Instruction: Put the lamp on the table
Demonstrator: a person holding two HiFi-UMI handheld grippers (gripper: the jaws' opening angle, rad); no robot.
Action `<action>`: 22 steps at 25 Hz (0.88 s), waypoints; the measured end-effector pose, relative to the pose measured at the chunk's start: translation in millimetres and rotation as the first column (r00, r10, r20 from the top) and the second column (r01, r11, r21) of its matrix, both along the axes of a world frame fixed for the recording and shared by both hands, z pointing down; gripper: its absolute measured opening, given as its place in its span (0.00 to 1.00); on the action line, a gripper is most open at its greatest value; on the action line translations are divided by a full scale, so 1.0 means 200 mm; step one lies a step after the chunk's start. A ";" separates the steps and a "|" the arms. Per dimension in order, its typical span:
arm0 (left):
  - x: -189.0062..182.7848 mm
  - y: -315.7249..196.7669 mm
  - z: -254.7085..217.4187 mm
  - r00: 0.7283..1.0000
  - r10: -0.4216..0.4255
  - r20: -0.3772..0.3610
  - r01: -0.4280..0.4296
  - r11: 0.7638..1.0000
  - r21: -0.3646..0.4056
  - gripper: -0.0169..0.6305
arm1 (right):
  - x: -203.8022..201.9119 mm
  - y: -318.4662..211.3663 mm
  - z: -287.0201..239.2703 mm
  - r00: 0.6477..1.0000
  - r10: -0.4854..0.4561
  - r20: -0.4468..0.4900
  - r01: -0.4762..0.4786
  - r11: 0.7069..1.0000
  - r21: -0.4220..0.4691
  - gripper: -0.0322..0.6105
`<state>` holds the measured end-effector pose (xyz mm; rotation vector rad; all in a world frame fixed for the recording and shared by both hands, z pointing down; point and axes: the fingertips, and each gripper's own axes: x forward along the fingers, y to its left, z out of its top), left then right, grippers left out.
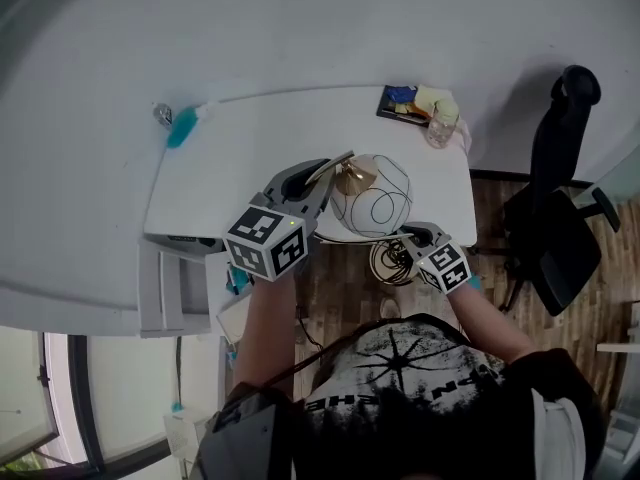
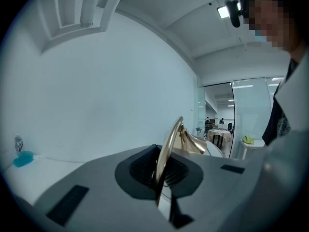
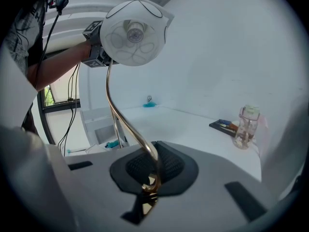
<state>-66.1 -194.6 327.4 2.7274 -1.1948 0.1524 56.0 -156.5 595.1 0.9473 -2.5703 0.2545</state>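
My left hand-held gripper (image 2: 163, 170) is clamped on the lamp (image 3: 133, 33) stem near the shade, and my right hand-held gripper (image 3: 152, 173) is clamped lower down. 2 grips, with the lamp airborne at the near edge of the surface (image 1: 250, 158). Carrying step, I reckon. Next I bring it over bare top, stand it upright, then release.

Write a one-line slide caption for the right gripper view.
Right gripper shut on the curved gold stem of the lamp, left gripper holding it just below the globe shade, white table beyond.
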 end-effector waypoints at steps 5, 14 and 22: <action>0.03 -0.16 0.01 0.999 -0.045 0.002 0.045 0.999 0.001 0.05 | 0.03 -0.19 0.00 0.999 -0.041 0.002 0.041 0.999 0.005 0.08; 0.05 -0.34 0.02 0.995 -0.099 0.010 0.099 0.995 0.002 0.05 | 0.05 -0.41 0.02 0.996 -0.085 0.009 0.085 0.996 0.014 0.08; 0.02 -0.45 0.01 0.993 -0.119 0.017 0.119 0.993 0.003 0.05 | 0.01 -0.54 0.02 0.995 -0.096 0.015 0.096 0.995 0.017 0.08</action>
